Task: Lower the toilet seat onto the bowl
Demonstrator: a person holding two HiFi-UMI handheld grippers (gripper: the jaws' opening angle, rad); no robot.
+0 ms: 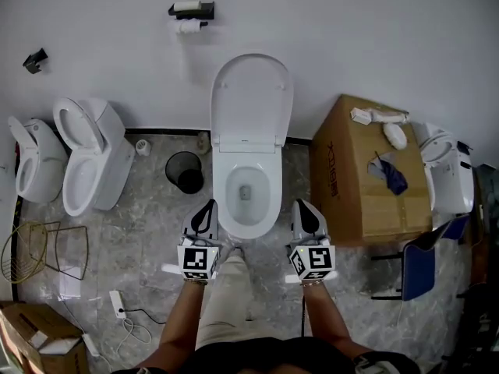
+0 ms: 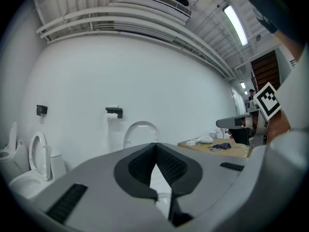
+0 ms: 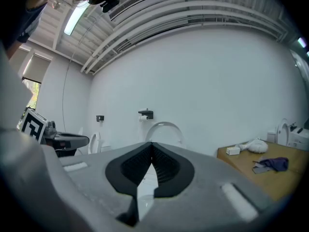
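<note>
The white toilet stands against the wall in the head view, its seat and lid (image 1: 251, 100) raised upright above the open bowl (image 1: 269, 209). My left gripper (image 1: 209, 206) hovers shut at the bowl's front left and my right gripper (image 1: 301, 206) shut at its front right, neither touching it. In the left gripper view the closed left gripper (image 2: 155, 145) points level at the upright lid (image 2: 140, 131). The right gripper view shows the closed right gripper (image 3: 152, 145) facing the same lid (image 3: 164, 129). Nothing is held between either pair of jaws.
Two more toilets (image 1: 90, 158) stand at the left, with a black bin (image 1: 185, 171) between them and the bowl. A large cardboard box (image 1: 366, 174) sits close on the right, a blue chair (image 1: 421, 259) beside it. A paper holder (image 1: 191, 10) hangs on the wall.
</note>
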